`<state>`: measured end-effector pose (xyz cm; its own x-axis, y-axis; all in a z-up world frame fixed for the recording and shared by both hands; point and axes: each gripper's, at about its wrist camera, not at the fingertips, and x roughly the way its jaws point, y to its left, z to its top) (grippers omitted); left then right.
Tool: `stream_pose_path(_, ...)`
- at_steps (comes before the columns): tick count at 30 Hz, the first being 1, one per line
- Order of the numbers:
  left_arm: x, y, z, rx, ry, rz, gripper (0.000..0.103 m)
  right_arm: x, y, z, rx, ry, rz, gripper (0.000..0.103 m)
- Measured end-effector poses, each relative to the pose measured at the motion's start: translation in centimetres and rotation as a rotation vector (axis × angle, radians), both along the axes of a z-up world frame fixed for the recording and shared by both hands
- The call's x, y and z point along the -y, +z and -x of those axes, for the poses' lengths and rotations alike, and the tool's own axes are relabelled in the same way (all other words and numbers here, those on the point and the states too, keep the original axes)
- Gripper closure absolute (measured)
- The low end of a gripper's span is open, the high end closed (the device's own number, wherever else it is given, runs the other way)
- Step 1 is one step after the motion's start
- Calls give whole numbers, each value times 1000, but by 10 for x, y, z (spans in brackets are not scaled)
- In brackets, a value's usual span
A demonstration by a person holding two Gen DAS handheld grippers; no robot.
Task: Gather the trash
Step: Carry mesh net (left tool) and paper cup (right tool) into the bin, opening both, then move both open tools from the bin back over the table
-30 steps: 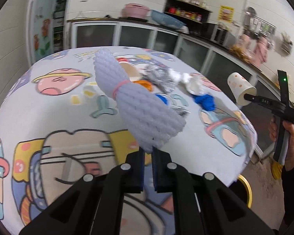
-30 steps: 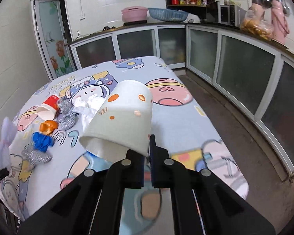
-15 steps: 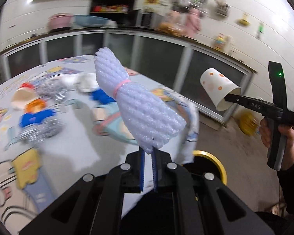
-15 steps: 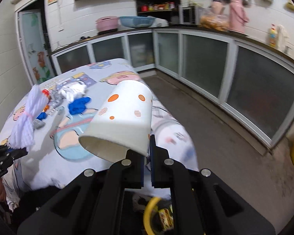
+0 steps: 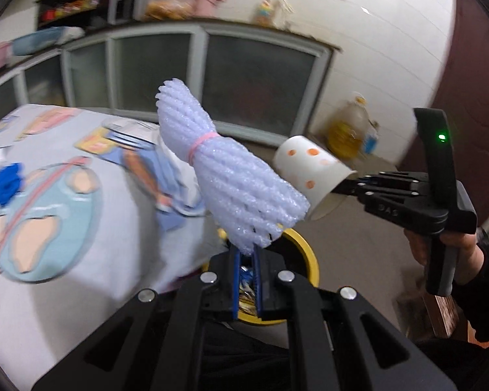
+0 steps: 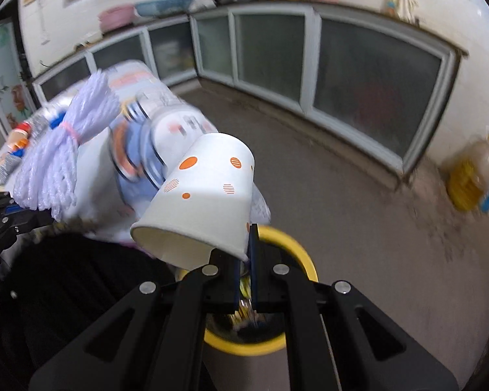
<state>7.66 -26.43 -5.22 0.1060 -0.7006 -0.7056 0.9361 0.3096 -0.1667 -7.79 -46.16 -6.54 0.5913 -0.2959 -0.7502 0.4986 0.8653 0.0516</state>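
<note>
Between my left gripper's (image 5: 246,254) fingers I have the white foam net bundle (image 5: 231,176) clamped by its lower end; it rises up and leans away to the left of the jaws, tied at the waist with a pink band (image 5: 202,142). My right gripper (image 6: 243,254) is pinched on the rim wall of the spotted paper cup (image 6: 205,202), which lies tipped, mouth toward the camera and base pointing forward.

Straight below and just ahead of both pairs of jaws sits the yellow-rimmed bin (image 6: 296,254), its opening partly hidden behind the fingers, with some wrappers showing inside. From the left wrist view my right gripper (image 5: 348,186) comes in from the right, the cup close beside the bundle, whether touching I cannot tell.

To the left of the left jaws the table's (image 5: 65,260) cartoon cloth hangs over the edge, near the bin. To the right of the right jaws I see bare concrete floor (image 6: 358,211), open as far as the cabinet fronts (image 6: 368,65).
</note>
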Motion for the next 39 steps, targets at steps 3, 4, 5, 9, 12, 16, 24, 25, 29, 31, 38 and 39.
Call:
stream_pose_path(3, 23, -19, 7, -47, -49, -50, 97, 9, -25, 10, -65, -28, -29, 99)
stream_pose_path(4, 30, -24, 9, -58, -64, -65, 97, 10, -30, 11, -75, -34, -33, 99)
stream_pose_path(5, 39, -30, 11, -66, -80, -86, 97, 14, -37, 13, -89, -43, -40, 99)
stream_pose_path(9, 60, -46, 15, -97, -110, -129, 97, 23, -57, 12, -146, -67, -79, 99)
stream_pose_path(12, 72, -53, 9, -127, -113, -150, 97, 27, -72, 7, -189, -79, -103, 99)
stream_pose_path(16, 84, -59, 7, -139, -97, -159, 97, 30, -89, -2, -234, -101, -125, 98)
stream_pose_path(24, 79, -50, 12, -80, -81, -90, 14, 47, -111, 1, -293, -165, -172, 40)
stream_pose_path(25, 79, -48, 12, -81, -86, -83, 12, 49, -110, 5, -276, -181, -174, 35)
stream_pose_path(29, 69, -39, 7, -95, -50, -53, 10, 55, -99, 16, -256, -230, -143, 35)
stream_pose_path(31, 56, -26, 6, -113, -43, -2, 10, 58, -84, 24, -197, -251, -137, 36)
stream_pose_path(38, -28, 17, -6, -64, 117, 111, 8, 39, -10, 33, 107, -167, -6, 32)
stream_pose_path(39, -45, 22, -9, -56, 148, 122, 8, 31, 2, 29, 146, -135, 18, 32)
